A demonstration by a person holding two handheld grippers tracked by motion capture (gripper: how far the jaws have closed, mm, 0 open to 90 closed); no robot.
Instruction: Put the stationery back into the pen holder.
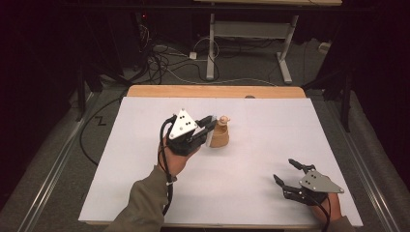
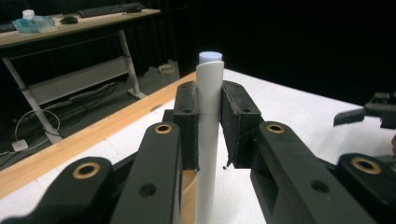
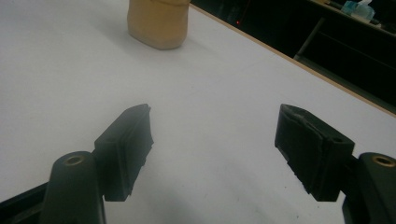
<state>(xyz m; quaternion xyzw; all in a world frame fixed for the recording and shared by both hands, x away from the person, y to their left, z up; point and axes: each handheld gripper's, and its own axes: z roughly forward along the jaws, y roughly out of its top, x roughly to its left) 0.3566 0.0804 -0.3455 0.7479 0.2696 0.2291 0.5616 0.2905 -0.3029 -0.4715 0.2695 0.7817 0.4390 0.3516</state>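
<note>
Left gripper [image 1: 209, 126]: jaws clamped on a slim white tube [image 2: 208, 135] with a pale blue cap; pads press its two sides. In the left gripper view the tube stands upright between the jaws, its cap above the pads and its lower end running out of frame. In the high view the gripper sits near the middle of the white table [image 1: 145, 193], jaws pointing right, its tips just beside a tan wooden vessel [image 1: 220, 135] with a small knob on top; whether they touch it cannot be told.

Right gripper [image 1: 285, 174]: jaws spread wide, nothing between them. The right gripper view shows bare table surface in the gap and the vessel's base well ahead at top.

View differences: the left gripper view gives the pad contact on the tube, plus the right gripper's jaw tips far off at right; the high view gives the layout of both.

Hands: left forearm, in an olive sleeve [image 1: 145, 203], enters from the bottom edge, hand wrapped under the gripper body. Right hand [image 1: 326, 209] low at the near right corner of the table, gripper aimed up-left.
</note>
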